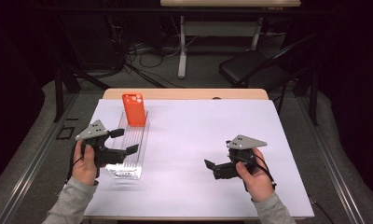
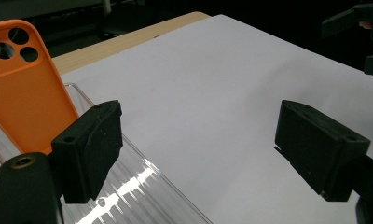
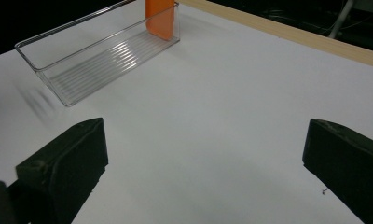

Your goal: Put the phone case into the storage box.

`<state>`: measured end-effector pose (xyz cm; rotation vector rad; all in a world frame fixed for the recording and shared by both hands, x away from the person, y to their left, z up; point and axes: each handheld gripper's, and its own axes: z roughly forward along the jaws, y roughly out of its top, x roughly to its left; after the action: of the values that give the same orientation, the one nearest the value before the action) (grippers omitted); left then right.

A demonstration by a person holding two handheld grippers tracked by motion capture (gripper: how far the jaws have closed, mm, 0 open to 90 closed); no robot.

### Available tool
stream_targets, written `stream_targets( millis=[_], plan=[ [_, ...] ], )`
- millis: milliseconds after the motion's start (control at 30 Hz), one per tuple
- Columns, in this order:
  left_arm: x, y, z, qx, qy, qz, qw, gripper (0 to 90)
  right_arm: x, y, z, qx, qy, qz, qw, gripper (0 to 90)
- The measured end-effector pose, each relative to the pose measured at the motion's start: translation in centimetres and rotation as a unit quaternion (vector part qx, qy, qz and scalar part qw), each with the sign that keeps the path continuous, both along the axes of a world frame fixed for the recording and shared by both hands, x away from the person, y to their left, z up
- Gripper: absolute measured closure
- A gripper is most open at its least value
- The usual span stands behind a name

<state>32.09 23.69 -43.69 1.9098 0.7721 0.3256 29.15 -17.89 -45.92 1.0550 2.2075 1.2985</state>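
An orange phone case [image 1: 134, 109] stands upright in the far end of a long clear plastic tray [image 1: 128, 161] at the left of the white sheet. My left gripper [image 1: 125, 141] hovers over the tray's middle, open, its pads pressing on nothing. In the left gripper view the case [image 2: 24, 88] rises just behind the left jaw, and the tray's ribbed floor [image 2: 128, 189] lies below. My right gripper [image 1: 218, 155] is open over bare sheet at the right, pointing left. In the right gripper view the tray [image 3: 82, 60] and case [image 3: 160, 18] lie far ahead of my right gripper [image 3: 205, 161].
The white sheet [image 1: 198, 135] covers a wooden table whose far edge [image 1: 184, 94] shows beyond it. A black chair [image 1: 254, 67] and a table leg [image 1: 182, 46] stand on the floor behind. The other gripper [image 2: 362, 28] shows at the top right of the left gripper view.
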Motion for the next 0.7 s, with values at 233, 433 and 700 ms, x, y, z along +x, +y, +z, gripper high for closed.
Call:
stream_targets(
  millis=[233,433,700],
  plan=[
    [-1.7,0.1,-0.8,-0.002,-0.002,-0.002,1.0000,15.4,-1.3,-2.0,0.0,-0.002,-0.006,-0.011,0.9999,0.0],
    [-2.8,0.8,-1.8,-0.006,-0.003,0.003,1.0000,15.5,-1.9,-3.2,-0.5,-0.004,-0.004,-0.024,0.9997,0.0],
    [-3.3,2.1,-3.6,-0.022,0.014,0.018,0.9995,15.5,-2.4,-4.6,-2.0,-0.006,0.006,-0.050,0.9987,0.0]
  ],
)
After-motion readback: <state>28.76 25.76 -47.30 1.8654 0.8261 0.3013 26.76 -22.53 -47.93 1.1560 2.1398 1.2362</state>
